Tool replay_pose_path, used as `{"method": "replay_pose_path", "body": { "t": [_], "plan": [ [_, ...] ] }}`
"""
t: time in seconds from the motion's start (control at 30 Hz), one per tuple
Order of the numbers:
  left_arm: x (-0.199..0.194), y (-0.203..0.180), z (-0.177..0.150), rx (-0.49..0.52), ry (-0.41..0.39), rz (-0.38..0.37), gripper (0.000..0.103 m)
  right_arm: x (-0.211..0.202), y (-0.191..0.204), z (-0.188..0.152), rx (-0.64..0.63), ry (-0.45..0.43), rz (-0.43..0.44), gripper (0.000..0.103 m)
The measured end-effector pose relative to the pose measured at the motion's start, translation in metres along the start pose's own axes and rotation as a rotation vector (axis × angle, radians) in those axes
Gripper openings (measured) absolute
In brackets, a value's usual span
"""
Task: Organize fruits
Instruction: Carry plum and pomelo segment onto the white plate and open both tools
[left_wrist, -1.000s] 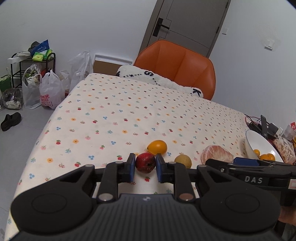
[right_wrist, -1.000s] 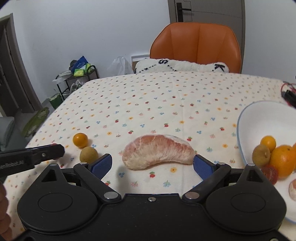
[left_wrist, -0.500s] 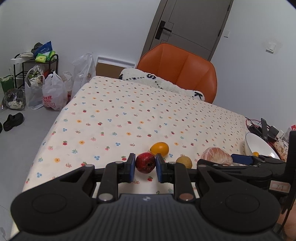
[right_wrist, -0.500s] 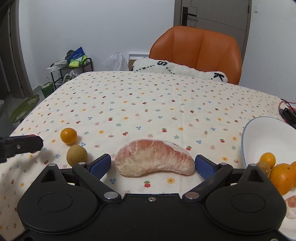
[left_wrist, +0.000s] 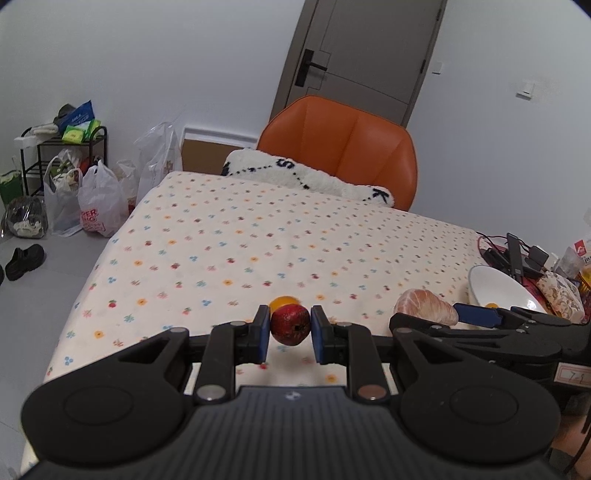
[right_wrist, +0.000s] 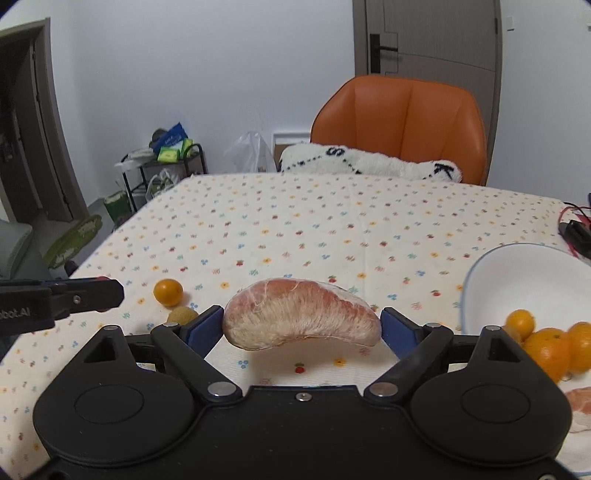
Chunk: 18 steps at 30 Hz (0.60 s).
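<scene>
My left gripper (left_wrist: 290, 334) is shut on a dark red round fruit (left_wrist: 291, 322), held a little above the flowered tablecloth (left_wrist: 258, 240). A small orange (left_wrist: 280, 300) lies just behind it. My right gripper (right_wrist: 302, 328) is shut on a peeled pink pomelo segment (right_wrist: 301, 312), one finger at each end, lifted off the cloth with a shadow below. In the left wrist view the segment (left_wrist: 424, 311) sits left of the white bowl (left_wrist: 495, 284). The bowl (right_wrist: 517, 273) holds oranges (right_wrist: 546, 349). A small orange (right_wrist: 168, 292) and a brownish fruit (right_wrist: 180, 315) rest on the cloth.
An orange chair (right_wrist: 402, 122) with a white fluffy cushion (right_wrist: 369, 164) stands at the table's far edge. Black devices and cables (left_wrist: 517, 254) lie at the right edge beyond the bowl. Bags (left_wrist: 98, 210) and a rack (left_wrist: 62, 155) stand on the floor to the left.
Both grippers have risen from the table. The right one closed onto the pomelo segment and lifted it; the left one carries the red fruit higher and rightward.
</scene>
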<state>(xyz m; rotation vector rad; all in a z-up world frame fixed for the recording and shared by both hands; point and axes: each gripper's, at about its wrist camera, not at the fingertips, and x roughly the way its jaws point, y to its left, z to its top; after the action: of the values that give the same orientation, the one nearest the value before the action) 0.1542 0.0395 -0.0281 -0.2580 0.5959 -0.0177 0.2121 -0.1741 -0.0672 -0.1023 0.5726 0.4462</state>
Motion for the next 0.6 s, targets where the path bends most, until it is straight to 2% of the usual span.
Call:
{"method": "replay_pose_path", "body": {
  "t": [0.27, 0.6],
  "plan": [
    [-0.008, -0.04, 0.002, 0.053, -0.018, -0.023, 0.021, -0.034, -0.028, 0.001, 0.038, -0.069, -0.006, 0.088],
    [-0.004, -0.104, -0.003, 0.117, -0.018, -0.067, 0.021, -0.072, -0.081, -0.011, 0.092, -0.126, -0.046, 0.088]
  ]
}}
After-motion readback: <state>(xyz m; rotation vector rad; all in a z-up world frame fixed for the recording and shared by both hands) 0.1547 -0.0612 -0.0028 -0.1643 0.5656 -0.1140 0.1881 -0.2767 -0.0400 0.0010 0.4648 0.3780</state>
